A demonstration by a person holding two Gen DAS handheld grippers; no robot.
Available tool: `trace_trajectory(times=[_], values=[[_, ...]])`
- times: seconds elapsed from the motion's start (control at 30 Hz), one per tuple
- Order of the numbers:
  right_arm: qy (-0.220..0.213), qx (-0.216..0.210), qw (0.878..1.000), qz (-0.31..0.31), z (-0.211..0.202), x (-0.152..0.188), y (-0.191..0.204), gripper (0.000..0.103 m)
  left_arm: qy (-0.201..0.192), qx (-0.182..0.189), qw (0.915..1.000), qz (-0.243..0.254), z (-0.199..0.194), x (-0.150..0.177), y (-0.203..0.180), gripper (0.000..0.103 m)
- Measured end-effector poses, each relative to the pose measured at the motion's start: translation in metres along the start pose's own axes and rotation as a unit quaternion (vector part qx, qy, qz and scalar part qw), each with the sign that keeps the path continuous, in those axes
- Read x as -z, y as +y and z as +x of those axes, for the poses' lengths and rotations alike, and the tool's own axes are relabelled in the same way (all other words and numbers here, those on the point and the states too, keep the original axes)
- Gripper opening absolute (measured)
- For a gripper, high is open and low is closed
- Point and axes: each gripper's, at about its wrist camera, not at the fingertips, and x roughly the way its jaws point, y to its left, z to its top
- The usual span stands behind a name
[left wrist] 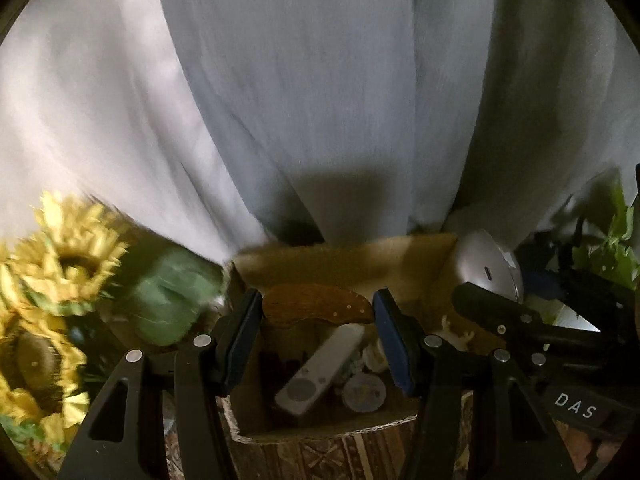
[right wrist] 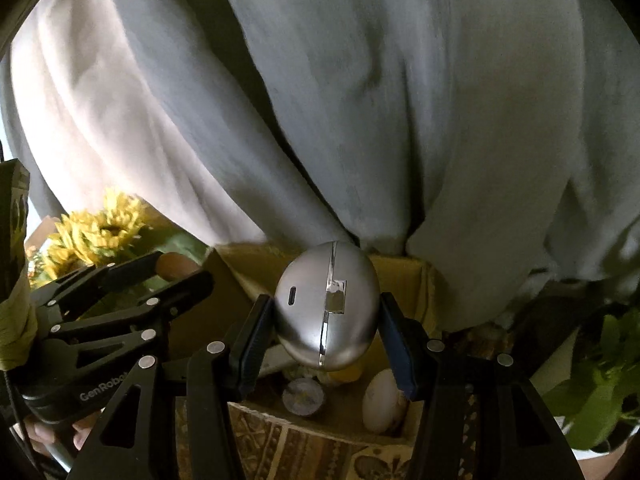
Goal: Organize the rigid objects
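Over an open cardboard box [left wrist: 344, 258], my left gripper [left wrist: 318, 300] is shut on a brown curved wooden piece [left wrist: 316, 306] that spans pad to pad. Just to its right, my right gripper [right wrist: 326, 300] is shut on a silver egg-shaped case [right wrist: 326, 308] with a seam down its middle; the left wrist view shows this case [left wrist: 488, 268] too. A white remote [left wrist: 320, 368], a round white disc [left wrist: 364, 392] and a pale egg-like object [right wrist: 382, 400] lie inside the box [right wrist: 400, 274]. The right wrist view shows the left gripper [right wrist: 160, 276] at the left.
Grey-white fabric [left wrist: 320, 100] hangs close behind the box. Yellow sunflowers [left wrist: 68, 260] stand at the left and green leaves [right wrist: 600, 392] at the right. The box's outside has a brown pattern [left wrist: 320, 456]. A hand [right wrist: 44, 436] shows at the lower left.
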Motion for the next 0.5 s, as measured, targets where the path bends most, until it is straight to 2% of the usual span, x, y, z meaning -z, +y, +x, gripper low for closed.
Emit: trace_trajectory(times=[0.07, 0.17, 0.37, 0.43, 0.5], values=[[0.025, -0.003, 1.000, 0.007, 0.010, 0.000, -0.005, 0.054, 0.025, 0.008, 0.9997, -0.001, 0.009, 0.000, 0.000, 0.061], [0.055, -0.007, 0.998, 0.024, 0.021, 0.001, -0.012, 0.057, 0.034, -0.001, 0.9994, -0.006, 0.011, 0.003, 0.002, 0.072], [0.051, 0.027, 0.998, 0.025, 0.007, 0.006, -0.011, 0.058, 0.021, -0.024, 0.9993, -0.020, -0.014, 0.015, 0.003, 0.077], [0.039, 0.038, 0.998, 0.021, -0.008, 0.006, -0.007, 0.062, 0.005, -0.036, 0.9991, -0.024, -0.031, 0.020, 0.002, 0.080], [0.024, 0.051, 0.998, 0.023, -0.023, 0.007, -0.004, 0.070, -0.013, -0.048, 0.9984, -0.026, -0.053, 0.025, 0.001, 0.086]])
